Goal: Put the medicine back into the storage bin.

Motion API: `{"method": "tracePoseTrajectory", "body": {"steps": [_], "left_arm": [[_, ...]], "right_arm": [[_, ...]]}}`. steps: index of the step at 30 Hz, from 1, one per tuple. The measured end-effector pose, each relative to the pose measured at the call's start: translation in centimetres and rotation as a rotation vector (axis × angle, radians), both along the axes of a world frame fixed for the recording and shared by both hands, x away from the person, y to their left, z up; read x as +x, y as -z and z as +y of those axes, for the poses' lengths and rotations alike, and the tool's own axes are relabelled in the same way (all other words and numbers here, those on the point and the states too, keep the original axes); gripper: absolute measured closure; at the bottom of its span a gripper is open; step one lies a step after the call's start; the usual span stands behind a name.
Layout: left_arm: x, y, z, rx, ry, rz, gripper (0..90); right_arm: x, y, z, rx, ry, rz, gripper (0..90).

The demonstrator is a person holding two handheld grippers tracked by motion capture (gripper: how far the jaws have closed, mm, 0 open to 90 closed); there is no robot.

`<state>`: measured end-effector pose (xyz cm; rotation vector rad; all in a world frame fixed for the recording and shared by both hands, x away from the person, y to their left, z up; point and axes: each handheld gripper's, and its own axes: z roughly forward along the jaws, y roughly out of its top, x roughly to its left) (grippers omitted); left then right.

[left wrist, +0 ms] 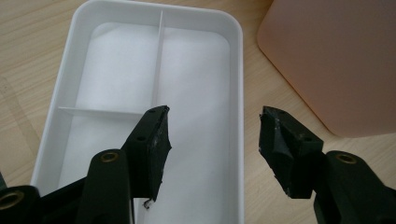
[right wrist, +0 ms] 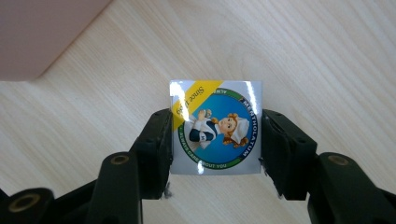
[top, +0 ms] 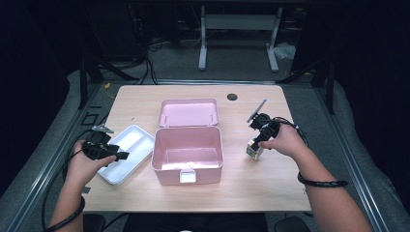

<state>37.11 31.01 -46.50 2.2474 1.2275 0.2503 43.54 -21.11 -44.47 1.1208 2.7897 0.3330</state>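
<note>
A small square box (right wrist: 215,126) with a blue round label and a cartoon figure sits between the jaws of my right gripper (right wrist: 215,140), whose pads press its two sides. In the high view that box (top: 254,150) hangs just above the table, right of the pink case (top: 187,153), under my right gripper (top: 256,145). The pink case stands open with its lid (top: 188,112) laid back and nothing seen inside. My left gripper (left wrist: 214,133) is open above the white divided tray (left wrist: 154,84); in the high view my left gripper (top: 113,155) is over that tray (top: 126,152).
The pink case's wall (left wrist: 336,60) lies just right of the tray. A round dark hole (top: 232,96) marks the table's far side. Bare wood (top: 261,188) spreads in front of the case and to the right. Table legs and cables stand beyond the far edge.
</note>
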Motion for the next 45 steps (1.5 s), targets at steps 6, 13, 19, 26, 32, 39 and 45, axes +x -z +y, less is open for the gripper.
{"method": "tracePoseTrajectory", "body": {"steps": [6, 13, 19, 26, 32, 39, 45], "left_arm": [[0.0, 0.0, 0.1, 0.001, 0.001, 0.001, 43.0], [0.0, 0.0, 0.1, 0.003, 0.002, 0.004, 43.0], [0.0, 0.0, 0.1, 0.004, 0.001, 0.003, 43.0], [0.0, 0.0, 0.1, 0.002, -0.001, 0.003, 43.0], [-0.1, 0.0, 0.1, 0.001, -0.004, 0.004, 43.0], [0.0, 0.0, 0.1, 0.004, 0.002, 0.003, 43.0], [-0.1, -0.1, 0.1, 0.005, 0.002, 0.002, 43.0]], "right_arm": [[-0.3, -1.6, 1.1, -0.017, -0.039, 0.006, 46.7], [-0.8, -3.4, 2.1, 0.003, -0.092, -0.002, 46.7], [-1.3, -5.3, 2.9, -0.014, -0.117, -0.012, 46.7], [-1.5, -7.2, 3.6, -0.018, -0.155, 0.0, 46.7], [-1.7, -8.5, 4.3, -0.006, -0.187, -0.001, 46.7], [-1.9, -9.8, 5.3, 0.002, -0.216, 0.002, 46.7], [-2.3, -10.5, 6.7, 0.008, -0.246, -0.024, 46.7]]}}
